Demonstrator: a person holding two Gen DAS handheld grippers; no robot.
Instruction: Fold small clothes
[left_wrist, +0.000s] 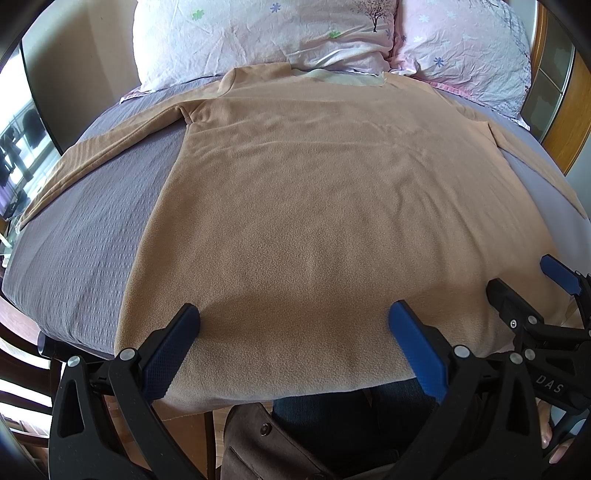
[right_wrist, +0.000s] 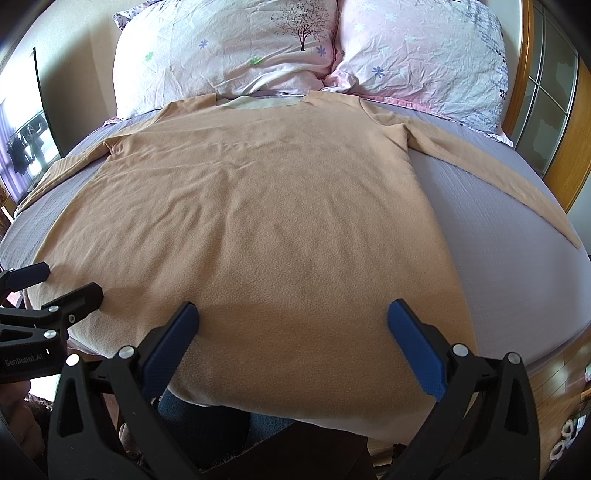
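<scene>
Left wrist view: I see the tan fleece top (left_wrist: 325, 206) spread flat on the grey bedspread (left_wrist: 85, 236), hem at the near edge, neck at the far end by the pillows.
Left sleeve: the left sleeve (left_wrist: 110, 147) runs out to the far left and lies flat, likely laid so for a clean inward fold.
Left gripper: my left gripper (left_wrist: 293, 325) hovers over the near hem, jaws wide, holding nothing; one blue pad (left_wrist: 173, 350) sits at the hem's left corner.
Hem: overhangs the bed's near edge a little, which should let a lower finger slip under it.
Right gripper: my right gripper (right_wrist: 293, 325) sits just right of the left one, jaws wide and empty, over the hem's right part.
Right sleeve: the right sleeve (right_wrist: 498, 177) stretches out across the spread to the right.
Pillows: two floral pillows (right_wrist: 240, 48) just beyond the collar.
Stage: I judge folding not yet begun; the garment looks smoothed.
Next: probably pinch both hem corners.
</scene>
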